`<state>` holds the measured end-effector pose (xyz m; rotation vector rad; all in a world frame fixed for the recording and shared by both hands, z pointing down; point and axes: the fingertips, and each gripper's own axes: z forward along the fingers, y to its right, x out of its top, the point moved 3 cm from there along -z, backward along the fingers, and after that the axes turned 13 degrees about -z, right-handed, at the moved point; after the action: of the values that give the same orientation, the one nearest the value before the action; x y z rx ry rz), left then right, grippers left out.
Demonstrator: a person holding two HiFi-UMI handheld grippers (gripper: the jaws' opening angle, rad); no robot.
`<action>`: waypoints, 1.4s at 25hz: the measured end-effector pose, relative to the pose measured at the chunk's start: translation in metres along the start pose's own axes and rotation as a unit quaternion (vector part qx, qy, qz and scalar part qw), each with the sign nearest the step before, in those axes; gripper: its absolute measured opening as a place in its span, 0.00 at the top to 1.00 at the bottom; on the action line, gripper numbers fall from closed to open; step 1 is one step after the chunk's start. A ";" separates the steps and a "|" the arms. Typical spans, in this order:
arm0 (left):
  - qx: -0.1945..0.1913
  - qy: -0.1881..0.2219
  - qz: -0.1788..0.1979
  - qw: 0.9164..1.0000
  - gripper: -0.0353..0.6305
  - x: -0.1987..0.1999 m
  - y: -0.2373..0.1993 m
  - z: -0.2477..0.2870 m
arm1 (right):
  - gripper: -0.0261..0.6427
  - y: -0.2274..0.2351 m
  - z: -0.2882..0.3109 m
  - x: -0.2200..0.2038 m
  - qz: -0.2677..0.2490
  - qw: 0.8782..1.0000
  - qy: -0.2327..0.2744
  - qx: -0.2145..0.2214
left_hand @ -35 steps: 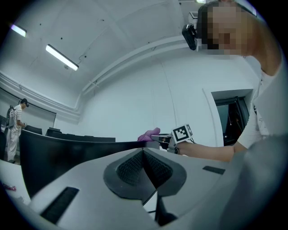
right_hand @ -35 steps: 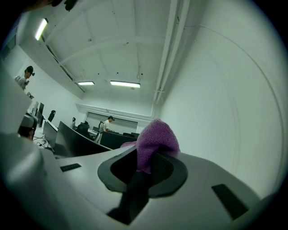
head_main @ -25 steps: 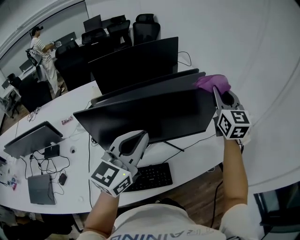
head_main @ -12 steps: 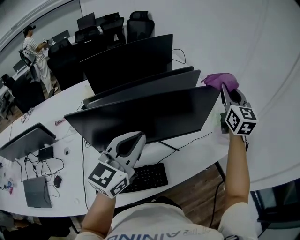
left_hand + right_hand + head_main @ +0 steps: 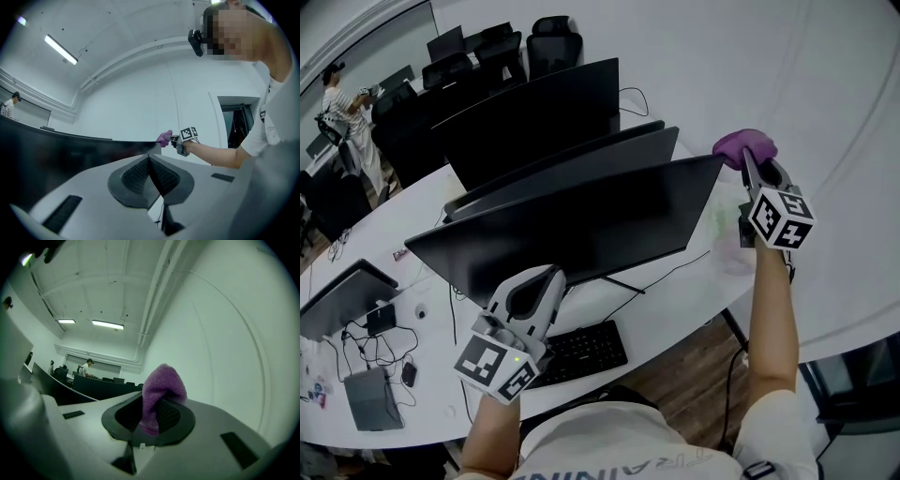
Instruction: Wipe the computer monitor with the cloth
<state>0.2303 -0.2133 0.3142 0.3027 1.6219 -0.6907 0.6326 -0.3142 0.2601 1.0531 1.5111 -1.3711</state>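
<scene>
Fingers of the right gripper (image 5: 747,171) are clamped on the purple cloth (image 5: 743,145), which bunches out past their tips. The monitor (image 5: 572,225) has its top corner just beside them, untouched. The left gripper (image 5: 542,281) has its fingers together, empty, under the screen's lower edge. I'd say the wiping is mostly yet to come

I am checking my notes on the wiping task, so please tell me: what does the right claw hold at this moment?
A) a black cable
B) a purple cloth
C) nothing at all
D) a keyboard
B: in the right gripper view the right claw is closed on a purple cloth, which sticks out above its jaws.
</scene>
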 end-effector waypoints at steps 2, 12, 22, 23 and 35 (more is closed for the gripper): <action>-0.004 -0.003 -0.002 1.000 0.93 -0.002 0.002 0.002 | 0.86 0.001 -0.001 -0.001 0.002 1.000 -0.001 0.000; -0.037 -0.016 -0.011 0.999 0.93 -0.013 0.022 0.021 | 0.86 -0.020 0.001 -0.029 0.052 0.997 -0.009 0.050; -0.057 -0.033 -0.012 0.998 0.93 -0.025 0.035 0.034 | 0.86 -0.033 -0.006 -0.059 0.083 0.992 -0.021 0.098; -0.057 -0.034 -0.012 0.998 0.93 -0.025 0.035 0.033 | 0.86 -0.034 -0.006 -0.063 0.088 0.991 -0.023 0.101; -0.040 -0.040 -0.017 0.998 0.93 -0.032 0.026 0.025 | 0.86 -0.049 -0.012 -0.128 0.161 0.977 -0.054 0.125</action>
<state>0.2707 -0.2016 0.3373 0.1877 1.5770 -0.6535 0.6258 -0.3117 0.3972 1.2923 1.0515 -1.3831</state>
